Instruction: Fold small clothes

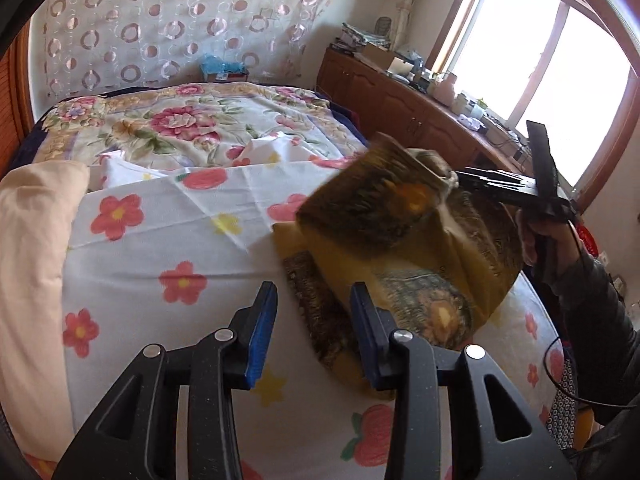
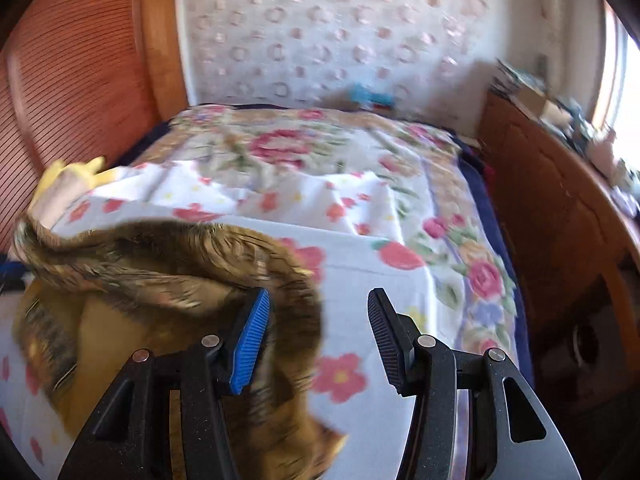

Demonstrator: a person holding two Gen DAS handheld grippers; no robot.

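Lying on sheet (image 1: 168, 236): 1 garment (image 1: 384, 240); 2 grippers, left (image 1: 314, 332) + right (image 2: 318, 340), agape.

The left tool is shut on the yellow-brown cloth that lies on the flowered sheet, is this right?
Not quite. The left tool is open and grips nothing; its fingers only hover above the yellow-brown cloth on the flowered sheet. The left wrist view shows this.

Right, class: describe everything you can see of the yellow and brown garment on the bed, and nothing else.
The yellow and brown garment looks like soft fabric, mustard yellow with dark brown streaked patches. It is partly folded: its lower part lies on the white flowered sheet, while an upper flap is raised in the air and blurred. The right claw is at that raised edge; whether it grips cannot be told. The open left claw sits above the near edge.
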